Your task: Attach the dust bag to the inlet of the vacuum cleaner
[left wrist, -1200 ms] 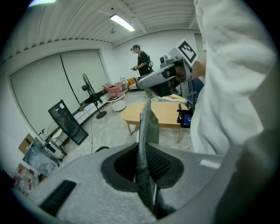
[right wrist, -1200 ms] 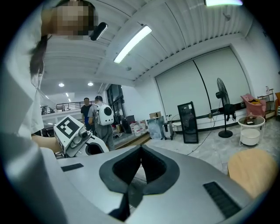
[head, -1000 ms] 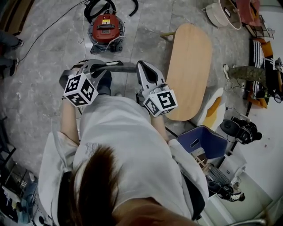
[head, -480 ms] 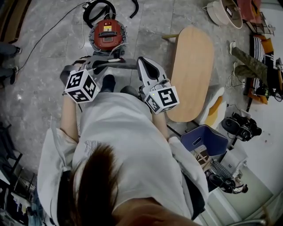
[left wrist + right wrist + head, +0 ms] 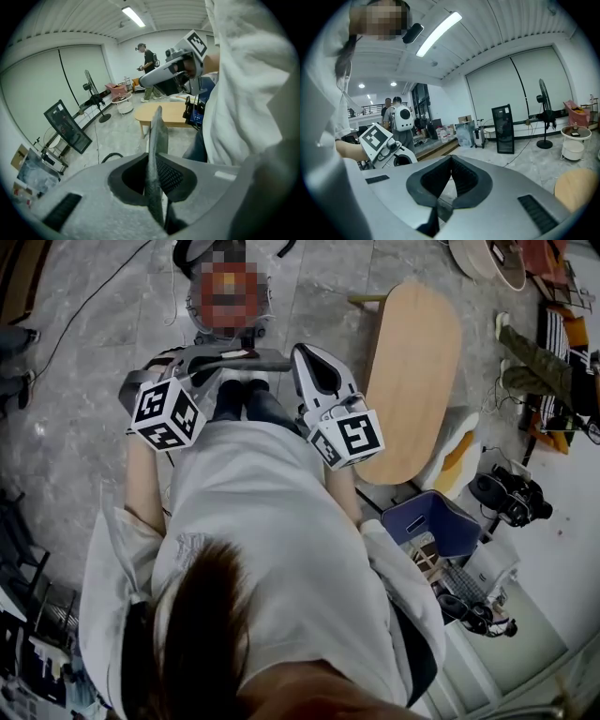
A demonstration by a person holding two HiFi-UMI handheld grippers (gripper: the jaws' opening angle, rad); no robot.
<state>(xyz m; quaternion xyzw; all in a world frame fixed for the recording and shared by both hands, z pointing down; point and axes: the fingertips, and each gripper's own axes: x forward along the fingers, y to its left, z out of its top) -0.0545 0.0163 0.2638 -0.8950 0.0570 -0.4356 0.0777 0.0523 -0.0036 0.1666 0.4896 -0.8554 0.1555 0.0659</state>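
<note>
Grey flat fabric dust bag (image 5: 239, 360) lies crosswise in front of the person, pinched edge-on in the left gripper (image 5: 199, 367) fingers. The right gripper (image 5: 298, 357) fingers are closed tight, with nothing seen between them. The red canister vacuum cleaner (image 5: 225, 306) sits on the floor (image 5: 94, 381) straight ahead, near both hands alike. Only the head view shows it; the left gripper view proves the pinch.

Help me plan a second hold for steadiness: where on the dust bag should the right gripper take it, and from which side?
Probably the dust bag at the end opposite the left gripper, which is shut on it. It is a thin grey sheet held edge-on, so the right gripper, now shut, should open and come in from the person's right, jaws straddling that thin edge.
</note>
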